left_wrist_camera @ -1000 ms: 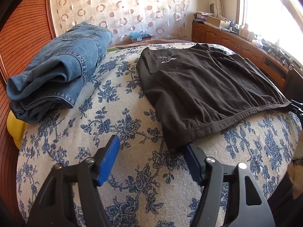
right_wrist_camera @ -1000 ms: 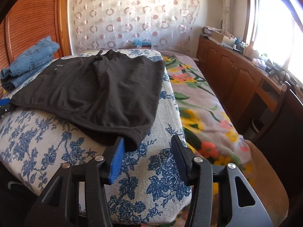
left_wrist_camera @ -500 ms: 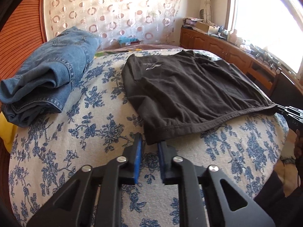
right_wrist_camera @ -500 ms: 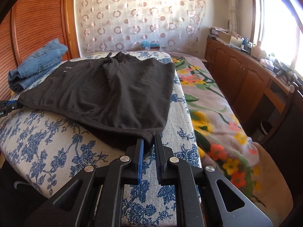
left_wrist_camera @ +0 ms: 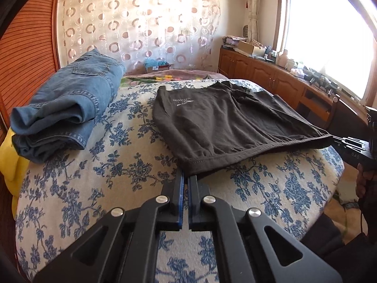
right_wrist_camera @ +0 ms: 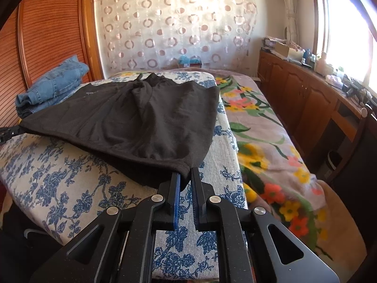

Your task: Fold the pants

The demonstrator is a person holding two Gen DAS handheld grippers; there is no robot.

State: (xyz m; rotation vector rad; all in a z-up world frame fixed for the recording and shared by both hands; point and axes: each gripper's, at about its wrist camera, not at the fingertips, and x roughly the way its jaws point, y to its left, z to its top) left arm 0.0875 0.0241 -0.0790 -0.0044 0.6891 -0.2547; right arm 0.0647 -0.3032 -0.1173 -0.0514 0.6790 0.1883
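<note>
Dark brown pants (left_wrist_camera: 226, 127) spread flat on the blue-flowered cover (left_wrist_camera: 99, 179) of the bed, toward its near right side, with the hem or waistband edge along the near edge and small pale lettering close to the far left corner of the cloth. Pinched at both near corners: left gripper (left_wrist_camera: 185, 179) closed on the near left corner, right gripper (right_wrist_camera: 186, 176) closed on the near right corner, dark fabric bunched between its blue pads (right_wrist_camera: 177, 188). Near edge of the pants drawn taut between the two grippers and raised slightly off the cover, casting a shadow below. Right gripper also visible at the right edge of the left wrist view (left_wrist_camera: 339, 141), with a person's hand (left_wrist_camera: 364, 184) behind it. Folded blue jeans (left_wrist_camera: 68, 103) lying at the far left edge of the bed, well apart from the pants. Flowered blanket (right_wrist_camera: 266, 127) along the right edge of the bed. Wooden cabinets (right_wrist_camera: 304, 96) under the window beyond.
</note>
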